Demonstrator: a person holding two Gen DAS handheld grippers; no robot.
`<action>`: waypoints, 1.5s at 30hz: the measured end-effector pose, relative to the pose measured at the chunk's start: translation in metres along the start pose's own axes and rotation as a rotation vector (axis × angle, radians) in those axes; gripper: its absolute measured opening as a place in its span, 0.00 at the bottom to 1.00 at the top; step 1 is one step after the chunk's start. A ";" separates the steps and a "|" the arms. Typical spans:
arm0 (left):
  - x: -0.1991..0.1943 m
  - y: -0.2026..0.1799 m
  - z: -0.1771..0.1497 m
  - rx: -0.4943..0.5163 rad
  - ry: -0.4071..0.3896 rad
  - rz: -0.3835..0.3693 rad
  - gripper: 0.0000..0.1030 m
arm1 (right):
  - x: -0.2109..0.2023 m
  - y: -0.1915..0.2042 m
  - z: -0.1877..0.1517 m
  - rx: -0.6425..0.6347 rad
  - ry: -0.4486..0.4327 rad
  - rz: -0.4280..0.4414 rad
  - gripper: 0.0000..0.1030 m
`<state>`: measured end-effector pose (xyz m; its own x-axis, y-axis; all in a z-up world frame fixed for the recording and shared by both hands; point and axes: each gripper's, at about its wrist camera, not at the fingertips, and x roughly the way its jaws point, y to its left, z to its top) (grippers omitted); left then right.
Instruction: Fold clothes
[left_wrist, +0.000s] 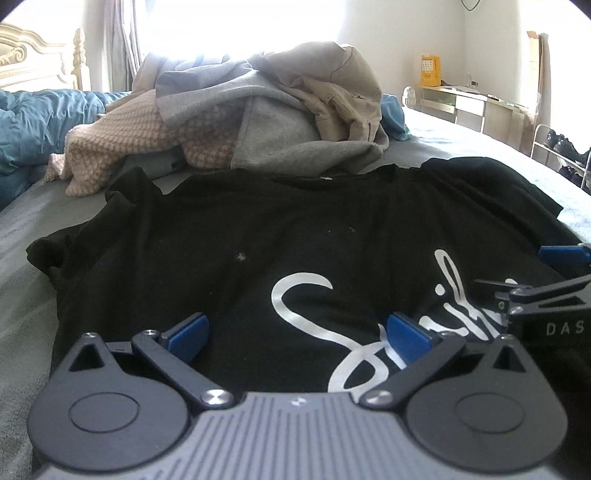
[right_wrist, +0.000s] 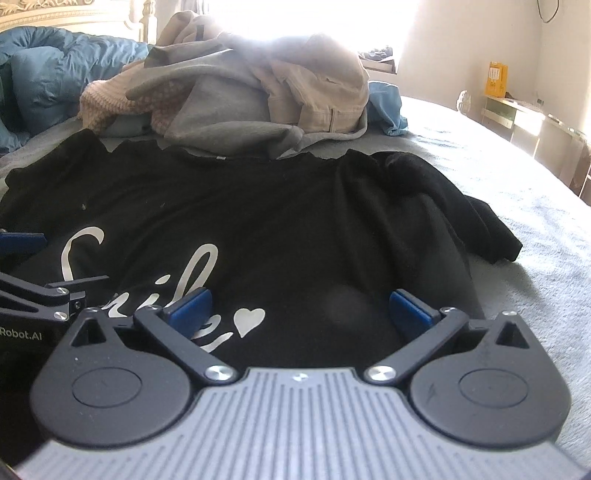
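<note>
Currently both spread wide, nothing pinched: left gripper (left_wrist: 297, 332) and right gripper (right_wrist: 299, 308) over black shirt (left_wrist: 258, 236); laundry pile (left_wrist: 258, 110) at 12 o'clock.

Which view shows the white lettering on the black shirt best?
Right wrist view: the white lettering runs through to its heart, only its lower part hidden by the tongs. Left wrist view shows the start clearly, but the other tongs cover the end.
</note>
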<state>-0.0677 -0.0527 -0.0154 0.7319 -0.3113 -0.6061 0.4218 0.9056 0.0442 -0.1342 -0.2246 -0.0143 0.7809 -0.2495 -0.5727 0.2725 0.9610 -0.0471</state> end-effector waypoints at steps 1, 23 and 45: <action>0.000 0.000 0.000 -0.001 0.000 0.000 1.00 | 0.000 -0.001 0.000 0.006 0.001 0.005 0.99; 0.000 0.001 0.000 0.000 -0.001 -0.005 1.00 | 0.001 -0.006 -0.002 0.025 -0.015 0.028 0.99; 0.000 0.001 0.000 -0.001 -0.001 -0.005 1.00 | 0.001 -0.006 -0.002 0.028 -0.020 0.031 0.99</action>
<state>-0.0668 -0.0515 -0.0153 0.7301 -0.3162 -0.6058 0.4251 0.9043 0.0404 -0.1362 -0.2303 -0.0163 0.7999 -0.2224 -0.5574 0.2638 0.9646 -0.0063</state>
